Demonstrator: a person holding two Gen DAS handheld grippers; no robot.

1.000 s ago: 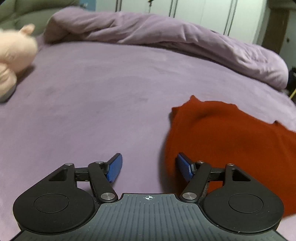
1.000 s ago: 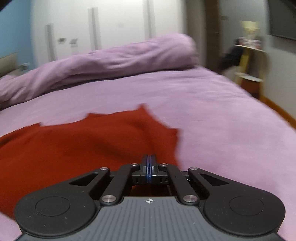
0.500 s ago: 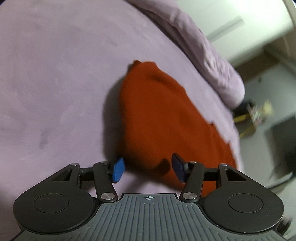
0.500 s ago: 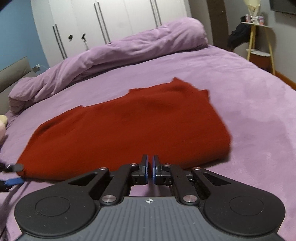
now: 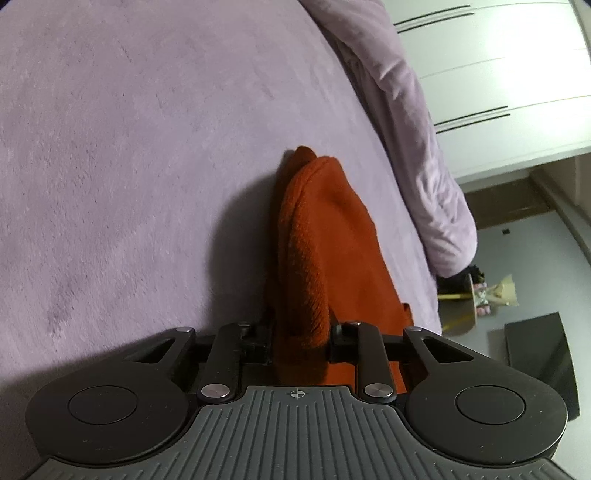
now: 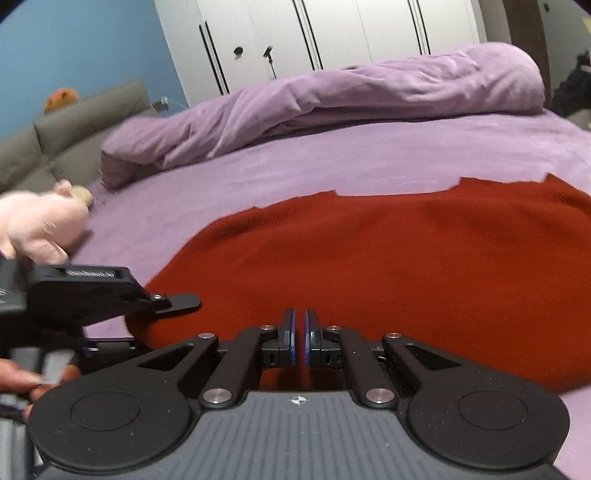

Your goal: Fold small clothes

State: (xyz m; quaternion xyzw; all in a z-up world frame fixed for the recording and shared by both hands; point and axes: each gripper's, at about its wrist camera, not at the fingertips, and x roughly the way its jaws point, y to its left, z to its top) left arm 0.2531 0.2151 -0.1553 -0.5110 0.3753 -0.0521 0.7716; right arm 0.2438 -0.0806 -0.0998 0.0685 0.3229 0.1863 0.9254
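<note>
A red knitted garment (image 5: 325,229) lies spread on the purple bed sheet (image 5: 129,166). My left gripper (image 5: 301,343) is rolled on its side at the garment's left end. Its jaws are closing, and a thick fold of the red fabric fills the gap between them and hides the pads. In the right wrist view the garment (image 6: 388,258) stretches across the bed, and one finger (image 6: 181,301) of the left gripper reaches onto its left edge. My right gripper (image 6: 299,339) hovers over the garment's near edge, shut but for a slit, with nothing between its pads.
A bunched purple duvet (image 6: 332,99) lies along the far side of the bed. A pink plush toy (image 6: 40,221) sits at the left by a grey padded headboard (image 6: 74,129). White wardrobe doors (image 6: 332,33) stand behind. A hand (image 6: 22,376) holds the left gripper.
The left gripper rolled over, sank to the garment's end, and its jaws closed in around a fold of it. The right gripper swung left along the garment's near edge, staying shut.
</note>
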